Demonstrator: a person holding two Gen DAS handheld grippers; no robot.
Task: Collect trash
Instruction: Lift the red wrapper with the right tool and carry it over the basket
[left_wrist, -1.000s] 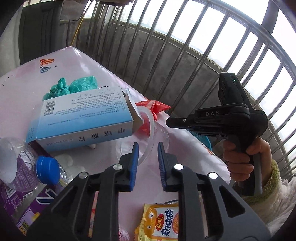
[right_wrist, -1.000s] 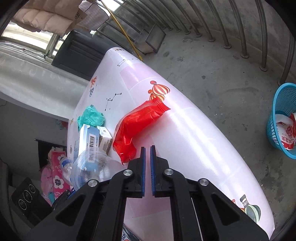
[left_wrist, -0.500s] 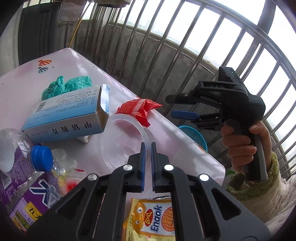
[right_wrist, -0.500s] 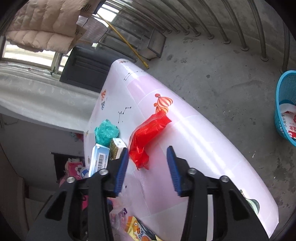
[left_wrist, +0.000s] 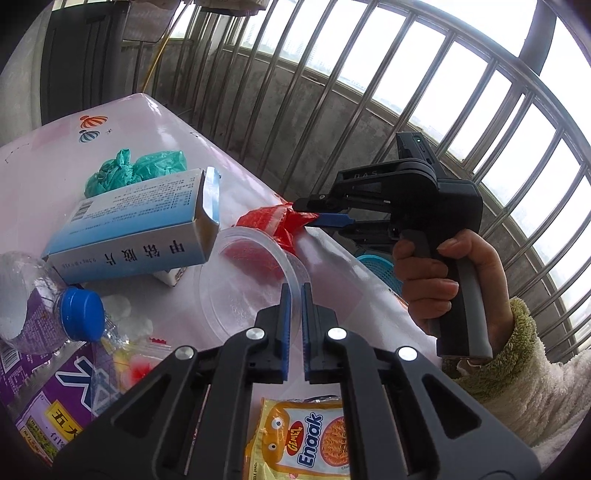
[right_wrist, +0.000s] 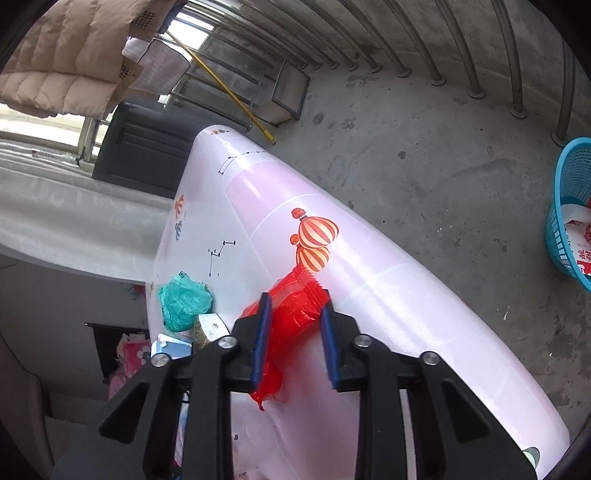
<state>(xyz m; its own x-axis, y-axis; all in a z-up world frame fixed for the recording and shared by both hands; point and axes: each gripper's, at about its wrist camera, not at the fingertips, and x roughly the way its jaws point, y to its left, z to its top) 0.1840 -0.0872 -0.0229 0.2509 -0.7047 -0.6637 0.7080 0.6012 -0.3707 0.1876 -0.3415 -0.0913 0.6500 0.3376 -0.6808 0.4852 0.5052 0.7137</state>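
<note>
Right gripper (right_wrist: 293, 334) straddles red wrapper (right_wrist: 291, 317), jaws closing, film between pads — firm pinch not yet evident. Wrapper lies on pink table (right_wrist: 388, 295) near far edge, at 12 o'clock from clear plastic cup (left_wrist: 255, 284). Left gripper (left_wrist: 294, 314) closed on cup rim. Blue basket (right_wrist: 569, 206) on floor at 2 o'clock of wrapper, well apart. Judged handling: wrapper light, crinkly, slippery, limp — grip mid-body or bunched fold, not loose corner; cup thin, crushable.
</note>
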